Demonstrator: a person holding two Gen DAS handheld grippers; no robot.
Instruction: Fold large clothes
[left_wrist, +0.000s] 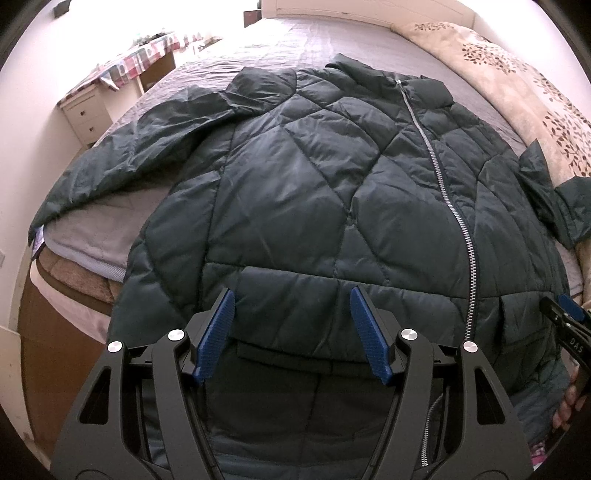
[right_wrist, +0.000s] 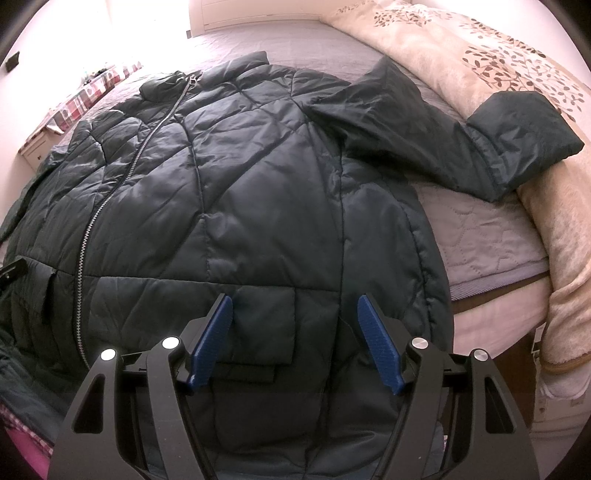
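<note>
Only legible txt: "DAS" in white on the right tongs (left_wrist: 567, 314), black arm.

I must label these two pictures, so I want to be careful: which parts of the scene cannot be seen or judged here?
- Jacket hem: both views, hidden behind the left gripper and right gripper.
- Left sleeve cuff: left view, drops over the bed edge.
- Right gripper in the left view: cut off by the picture's right edge.
- Things on the checked cloth: too small, washed out by light.
</note>
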